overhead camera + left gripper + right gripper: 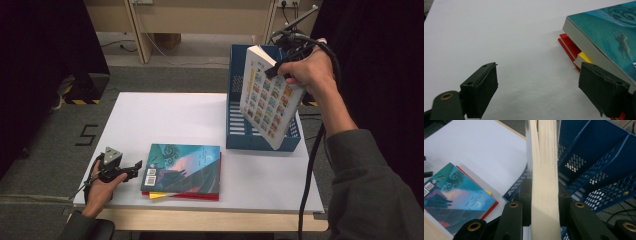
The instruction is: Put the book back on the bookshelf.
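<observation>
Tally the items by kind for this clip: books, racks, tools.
Books: 3 (white book in the right tool; teal book on a red book)
Blue file rack: 1
Tools: 2 (left tool)
Total: 6

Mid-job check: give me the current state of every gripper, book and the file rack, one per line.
right gripper: shut on the white book, raised over the rack.
white book: held tilted in the air, closed, above the blue rack.
blue file rack: upright on the table, slots look empty.
teal book: lying flat, closed, on top of the stack.
red book: flat under the teal book.
left gripper: open, beside the stack, holding nothing.
</observation>
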{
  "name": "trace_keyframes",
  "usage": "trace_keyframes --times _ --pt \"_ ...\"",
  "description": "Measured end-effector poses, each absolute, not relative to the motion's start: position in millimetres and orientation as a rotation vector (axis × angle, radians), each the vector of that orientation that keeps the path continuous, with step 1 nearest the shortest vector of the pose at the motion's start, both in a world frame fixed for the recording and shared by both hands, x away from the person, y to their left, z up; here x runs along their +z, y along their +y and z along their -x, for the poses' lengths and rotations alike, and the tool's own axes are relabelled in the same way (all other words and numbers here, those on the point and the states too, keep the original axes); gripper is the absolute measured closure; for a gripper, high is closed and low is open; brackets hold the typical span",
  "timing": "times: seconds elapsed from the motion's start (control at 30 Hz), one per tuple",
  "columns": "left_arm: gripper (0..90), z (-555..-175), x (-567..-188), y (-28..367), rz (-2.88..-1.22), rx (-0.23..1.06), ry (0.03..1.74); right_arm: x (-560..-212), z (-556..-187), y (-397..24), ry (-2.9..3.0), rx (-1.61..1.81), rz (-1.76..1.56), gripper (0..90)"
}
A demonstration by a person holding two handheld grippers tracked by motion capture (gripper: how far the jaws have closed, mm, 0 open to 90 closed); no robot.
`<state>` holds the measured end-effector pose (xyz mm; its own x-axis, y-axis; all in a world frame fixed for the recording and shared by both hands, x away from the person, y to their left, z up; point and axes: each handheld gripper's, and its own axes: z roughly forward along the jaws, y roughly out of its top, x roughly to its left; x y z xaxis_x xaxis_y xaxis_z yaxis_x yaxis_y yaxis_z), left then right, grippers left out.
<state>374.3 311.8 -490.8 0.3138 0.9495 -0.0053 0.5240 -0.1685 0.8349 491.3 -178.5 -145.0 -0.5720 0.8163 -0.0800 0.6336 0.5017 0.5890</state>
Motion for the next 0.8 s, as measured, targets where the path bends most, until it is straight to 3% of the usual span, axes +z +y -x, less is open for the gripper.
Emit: trace_keyframes --times 0.2,0.8 --pt "14.9 -384 -498 319 -1.857 0.755 1.376 -146 -515 -178 2.350 0.722 -1.264 73.8" --pt "15.0 -382 -502 313 -1.928 0.753 1.336 -145 -561 -146 2.243 0.797 -1.354 73.8"
